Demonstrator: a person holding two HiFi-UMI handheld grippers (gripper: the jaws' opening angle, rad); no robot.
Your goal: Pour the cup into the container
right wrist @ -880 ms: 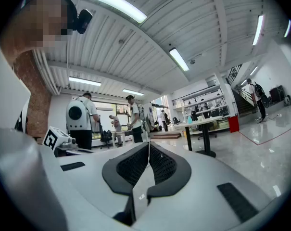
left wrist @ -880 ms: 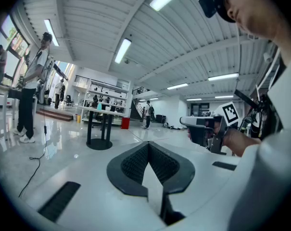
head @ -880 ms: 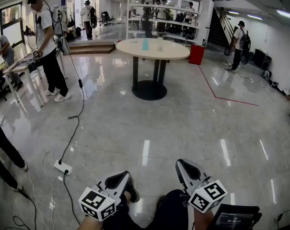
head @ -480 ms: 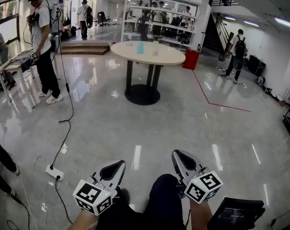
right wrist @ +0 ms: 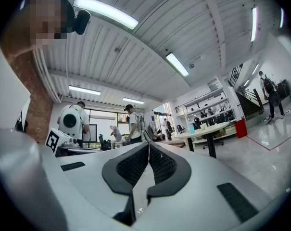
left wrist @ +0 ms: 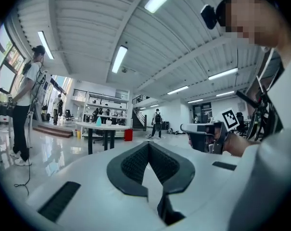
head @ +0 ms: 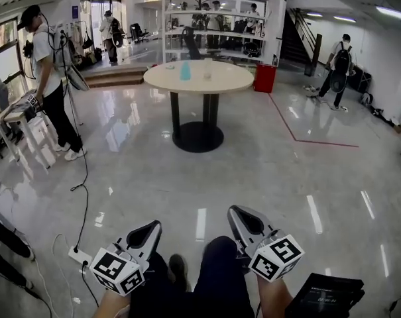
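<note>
Shiny grey floor [head: 266, 171] stretches from the left gripper [head: 149, 230] and right gripper [head: 237, 213] to the round table [head: 236, 79] far ahead, where the small cup [head: 207, 75] sits by a blue bottle [head: 185, 70]. Both grippers are squeezed shut, holding nothing. The black cable [head: 81, 197] left of them could trip the walker.

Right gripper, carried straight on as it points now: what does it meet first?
Nothing near. The right gripper, shut, points over the floor; far off, its line seems to pass left of the round table, toward a standing person.
</note>
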